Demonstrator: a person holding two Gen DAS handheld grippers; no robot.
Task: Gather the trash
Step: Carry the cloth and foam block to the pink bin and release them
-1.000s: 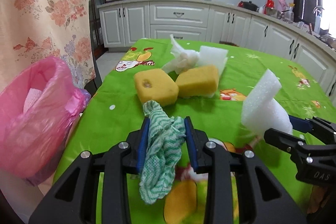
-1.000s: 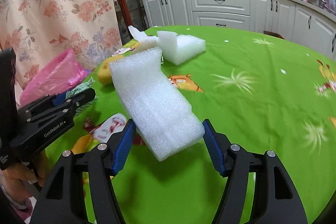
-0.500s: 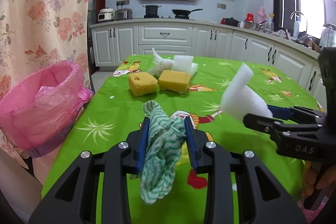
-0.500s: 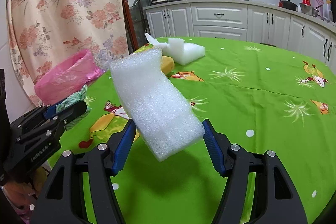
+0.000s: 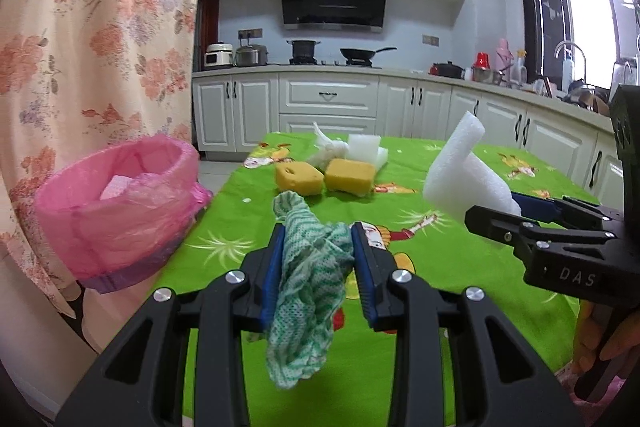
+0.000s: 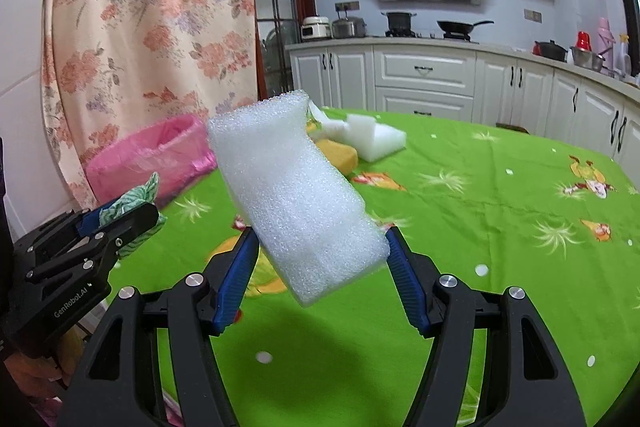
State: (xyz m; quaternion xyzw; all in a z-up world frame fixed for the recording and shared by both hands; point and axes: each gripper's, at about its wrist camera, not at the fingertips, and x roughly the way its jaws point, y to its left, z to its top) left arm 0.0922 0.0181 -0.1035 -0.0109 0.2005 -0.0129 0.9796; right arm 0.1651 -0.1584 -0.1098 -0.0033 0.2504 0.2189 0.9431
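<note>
My left gripper (image 5: 318, 239) is shut on a green-and-white cloth (image 5: 310, 283) and holds it above the green table. It also shows at the left of the right wrist view (image 6: 120, 211). My right gripper (image 6: 318, 247) is shut on a white foam block (image 6: 292, 195), held above the table; the block also shows in the left wrist view (image 5: 464, 175). A bin with a pink bag (image 5: 116, 211) stands off the table's left edge; it also shows in the right wrist view (image 6: 156, 155).
Two yellow sponges (image 5: 298, 177) (image 5: 350, 177), a crumpled white tissue (image 5: 328, 149) and white foam pieces (image 5: 366, 149) lie at the table's far end. A floral curtain (image 5: 92, 27) hangs on the left. Kitchen cabinets (image 5: 328, 103) stand behind the green tablecloth (image 6: 500, 195).
Both grippers have pulled back and up from the table with their loads; the sponges look farther away and the pink bin is more in view.
</note>
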